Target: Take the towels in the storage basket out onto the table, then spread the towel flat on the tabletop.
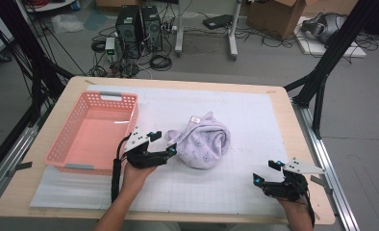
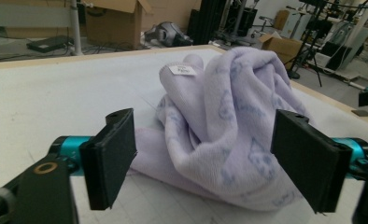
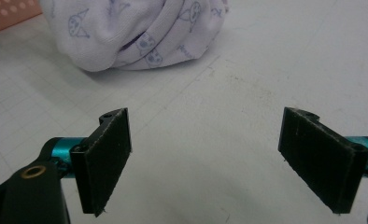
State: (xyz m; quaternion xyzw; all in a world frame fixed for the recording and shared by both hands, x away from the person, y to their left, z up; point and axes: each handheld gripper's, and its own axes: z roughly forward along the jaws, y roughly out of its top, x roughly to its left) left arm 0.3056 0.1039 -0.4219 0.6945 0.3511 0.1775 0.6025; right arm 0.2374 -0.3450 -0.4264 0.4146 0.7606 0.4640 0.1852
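Left gripper (image 1: 162,143) jaws stand wide with nothing clamped, just beside the crumpled lilac towel (image 1: 204,142) lying mid-mat right of the pink basket (image 1: 94,132); right gripper (image 1: 266,172) jaws likewise wide, well apart from it.

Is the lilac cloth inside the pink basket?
No, the lilac cloth lies bunched on the white mat, beside the pink basket.

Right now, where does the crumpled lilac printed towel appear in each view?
High view: crumpled lilac printed towel at centre, right of the pink plastic basket.
Left gripper view: centre-right, beyond the open jaws.
Right gripper view: top left.
Shared landmark: white gridded mat under it.
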